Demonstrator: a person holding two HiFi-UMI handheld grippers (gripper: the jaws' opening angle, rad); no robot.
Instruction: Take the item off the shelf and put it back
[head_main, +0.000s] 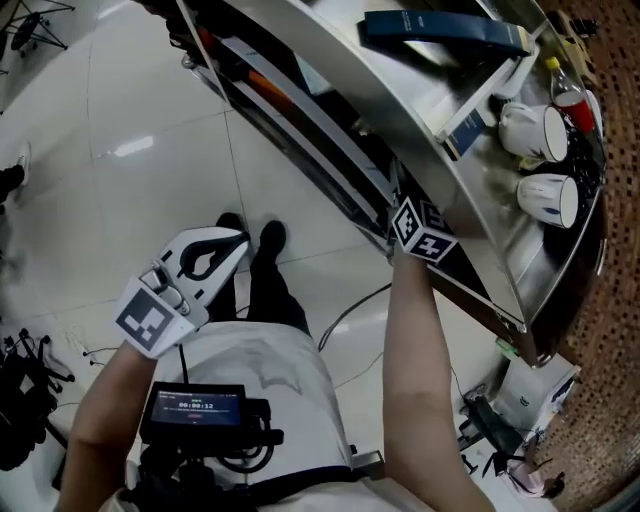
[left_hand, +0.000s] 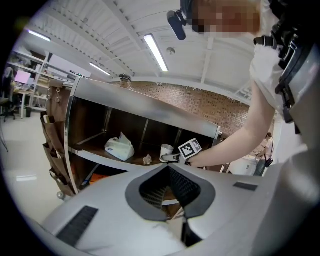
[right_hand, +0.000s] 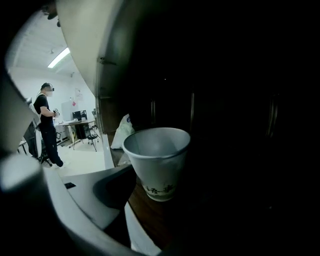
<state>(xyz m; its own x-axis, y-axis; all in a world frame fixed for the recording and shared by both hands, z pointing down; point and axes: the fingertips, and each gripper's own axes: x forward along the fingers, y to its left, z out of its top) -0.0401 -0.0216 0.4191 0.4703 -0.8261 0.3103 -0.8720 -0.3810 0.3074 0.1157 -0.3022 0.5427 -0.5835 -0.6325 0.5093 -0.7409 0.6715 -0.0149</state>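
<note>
Left tongs (left_hand: 168, 168): fill the lower half of the left gripper view; jaws together, nothing between them; lower left in the head view, well apart from the shelf.
Right tongs (left_hand: 169, 158): reach into the shelf at the centre of the left gripper view; jaws apart, gripping nothing; 1 jaw shows at lower left of the right gripper view, the other is lost in the dark.
Cup (right_hand: 157, 161): white paper, upright on the brown board, centre of the right gripper view, straight ahead of the parted jaws; the visible jaw is just beside its lower left, contact unclear.
Shelf (left_hand: 145, 107): metal top, dark inside.
Tissue pack (left_hand: 120, 147): on the same board, left of the cup.
Scrap (left_hand: 147, 160): crumpled, between pack and cup.
Metal surface, upper right of the head view: blue box (head_main: 445, 30) and 2 white mugs (head_main: 533, 130).
Person (right_hand: 47, 125): stands at far left of the right gripper view, well apart.
</note>
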